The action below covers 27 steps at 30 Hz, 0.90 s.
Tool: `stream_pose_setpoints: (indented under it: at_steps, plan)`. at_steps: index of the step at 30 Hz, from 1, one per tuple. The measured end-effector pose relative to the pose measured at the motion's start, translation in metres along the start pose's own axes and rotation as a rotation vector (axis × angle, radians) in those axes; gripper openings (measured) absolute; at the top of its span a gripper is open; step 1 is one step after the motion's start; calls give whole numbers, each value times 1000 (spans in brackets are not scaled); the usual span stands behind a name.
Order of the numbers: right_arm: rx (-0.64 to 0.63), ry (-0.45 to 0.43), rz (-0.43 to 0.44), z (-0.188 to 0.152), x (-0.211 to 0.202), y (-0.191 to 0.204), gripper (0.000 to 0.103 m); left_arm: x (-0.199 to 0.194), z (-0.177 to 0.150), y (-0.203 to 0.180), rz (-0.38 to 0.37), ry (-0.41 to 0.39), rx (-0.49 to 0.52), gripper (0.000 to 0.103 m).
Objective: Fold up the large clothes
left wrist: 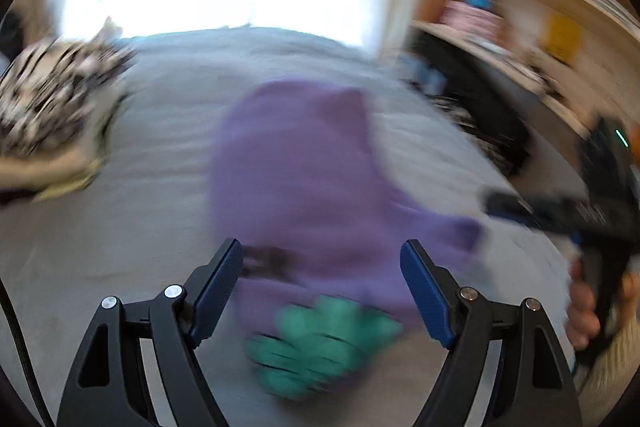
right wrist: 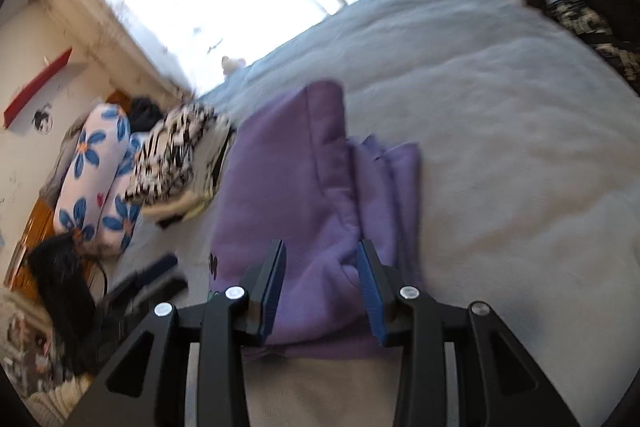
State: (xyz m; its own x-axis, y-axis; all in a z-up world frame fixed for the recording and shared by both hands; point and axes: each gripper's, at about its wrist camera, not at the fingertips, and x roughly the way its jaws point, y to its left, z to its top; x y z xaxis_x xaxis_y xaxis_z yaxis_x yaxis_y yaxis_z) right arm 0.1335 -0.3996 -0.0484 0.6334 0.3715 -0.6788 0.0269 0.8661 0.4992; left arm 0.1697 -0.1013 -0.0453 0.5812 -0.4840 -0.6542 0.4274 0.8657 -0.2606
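the purple garment (left wrist: 296,163) lies partly folded on the grey bed cover (left wrist: 152,147), just ahead of both grippers. the left gripper (left wrist: 322,255) is spread wide, holding nothing. the right gripper (right wrist: 322,255) is parted, fingers flanking a purple fold.

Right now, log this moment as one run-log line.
task: fold large clothes | purple sweatshirt partly folded on bed | left hand-held gripper open above it | right hand-held gripper open over its edge

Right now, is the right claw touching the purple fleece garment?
Cannot tell. In the right wrist view the right claw straddles the purple fleece garment, jaws open, but blur hides any contact.
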Motion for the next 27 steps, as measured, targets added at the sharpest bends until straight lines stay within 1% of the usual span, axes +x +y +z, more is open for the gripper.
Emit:
stream_pose_setpoints:
  at_steps: [2,4,6,8,12,14,15,16,17,19,21,24,27]
  plan:
    - [9,69,-7,8,21,-4,37,15,12,29,12,36,-89,80]
    - [17,130,-17,14,39,-11,37,33,24,44,17,54,-131,79]
    - [26,168,-22,17,51,-18,37,50,33,53,35,72,-143,79]
    - [21,216,-1,17,64,-23,37,70,42,54,43,99,-140,79]
    - [12,309,45,11,91,-26,37,92,52,49,22,109,-134,79]
    - [16,329,57,8,103,-27,37,104,54,47,19,124,-130,80]
    - [20,330,54,6,108,-27,36,108,55,47,16,132,-134,80]
    - [22,319,44,6,109,-27,32,116,58,46,9,143,-141,79]
    - [17,299,29,4,108,-27,22,121,59,45,2,151,-149,79]
    - [16,254,20,0,101,-26,18,122,60,39,13,153,-139,79]
    - [11,196,11,-8,86,-27,17,122,62,27,42,152,-91,79]
    - [29,125,20,-25,57,-30,15,120,62,4,81,151,3,79]
    - [35,96,2,-47,43,-32,15,121,59,-18,118,134,102,80]
